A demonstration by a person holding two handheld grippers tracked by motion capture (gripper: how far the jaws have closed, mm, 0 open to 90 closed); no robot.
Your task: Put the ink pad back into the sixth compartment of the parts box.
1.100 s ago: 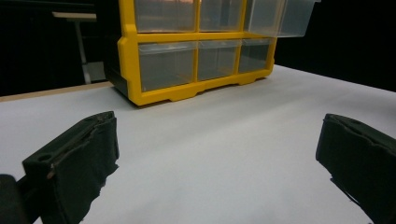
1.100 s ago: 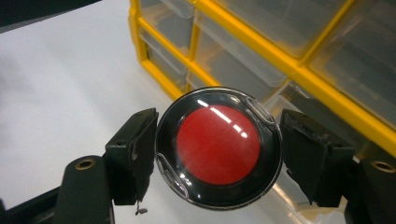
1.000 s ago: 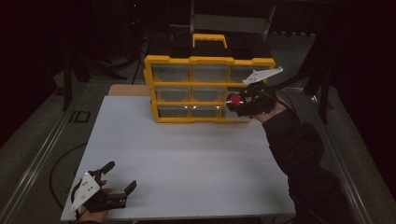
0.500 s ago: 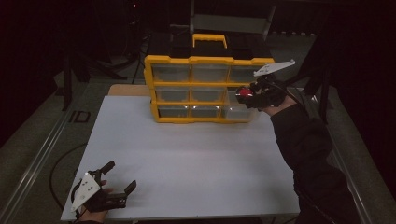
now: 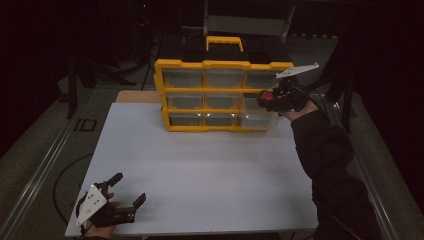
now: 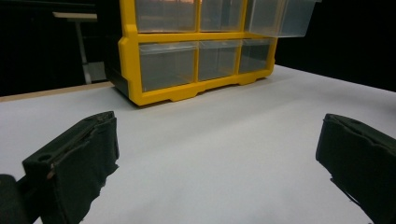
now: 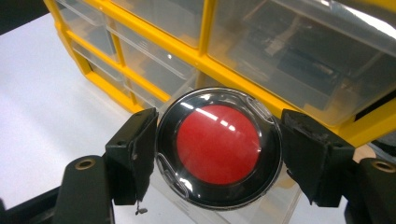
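Note:
A yellow drawer organizer [image 5: 223, 64] with clear drawers stands at the back of the white table [image 5: 200, 165]. Its middle right drawer [image 5: 254, 111] is pulled out, seen also in the left gripper view [image 6: 280, 16]. My right gripper [image 5: 268, 98] hovers over that drawer, shut on a round red disc with a black rim [image 7: 219, 147]; the pads [image 7: 133, 154] press on both its sides. My left gripper [image 5: 130, 188] rests at the near left corner of the table, open, with nothing between its jaws [image 6: 219, 158].
The organizer's yellow carry handle [image 5: 224, 41] sticks up at its top. A dark stand [image 5: 245, 20] is behind the table. A metal rail [image 5: 45, 160] runs along the left side. White tabletop stretches between the two grippers.
My right gripper has carried the red disc a little up and to the right along the organizer's front. The left gripper has stayed put.

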